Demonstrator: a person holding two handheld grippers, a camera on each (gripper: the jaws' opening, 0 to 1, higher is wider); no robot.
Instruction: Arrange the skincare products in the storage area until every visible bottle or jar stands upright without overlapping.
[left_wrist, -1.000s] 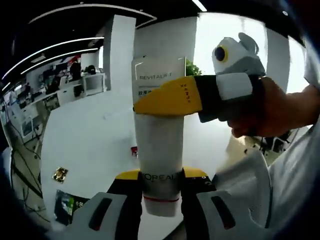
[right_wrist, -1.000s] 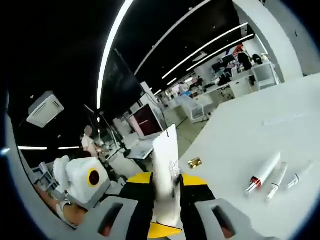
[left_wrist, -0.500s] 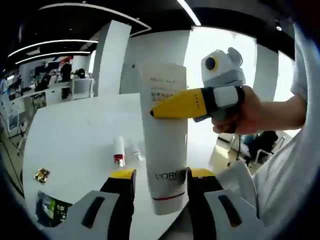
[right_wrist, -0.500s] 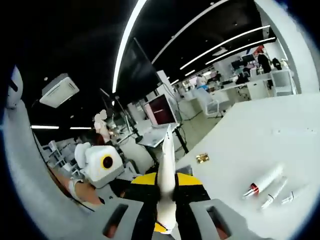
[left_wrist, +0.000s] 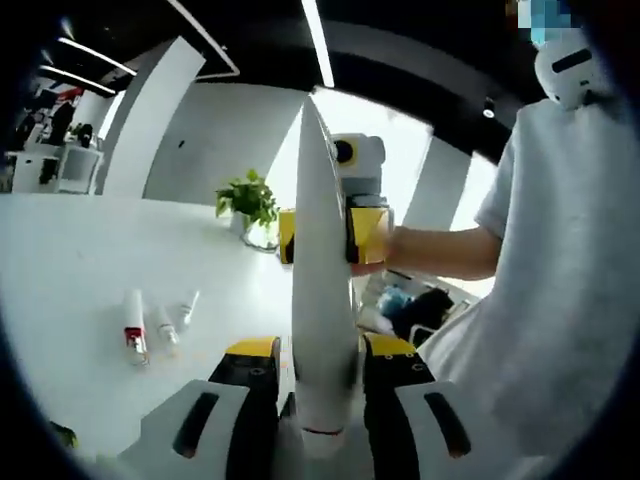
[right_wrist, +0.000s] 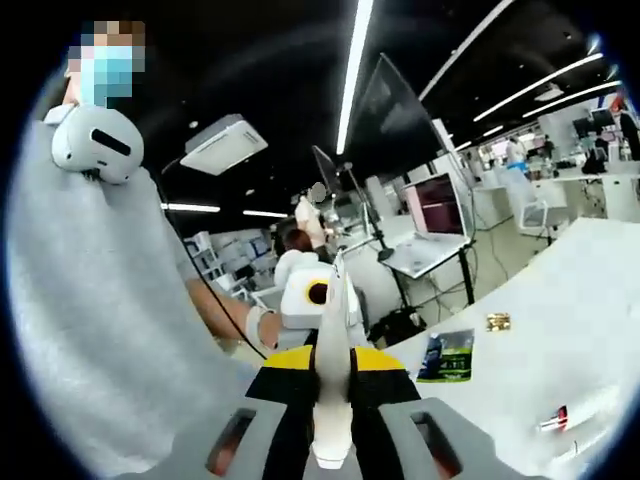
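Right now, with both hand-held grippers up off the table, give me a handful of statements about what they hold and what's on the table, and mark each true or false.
1. Both hand-held grippers, left and right, clamp the same white tube. True.
2. The tube lies flat on the table. False: it is held up in the air.
3. Three small tubes lie on the table. True.
4. A potted plant stands on the table. True.
5. The small tubes stand upright. False: they lie flat.

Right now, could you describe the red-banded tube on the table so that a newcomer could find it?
On the white table, left of the tall tube both grippers hold, three small tubes lie together. The red-banded tube is the leftmost and thickest.
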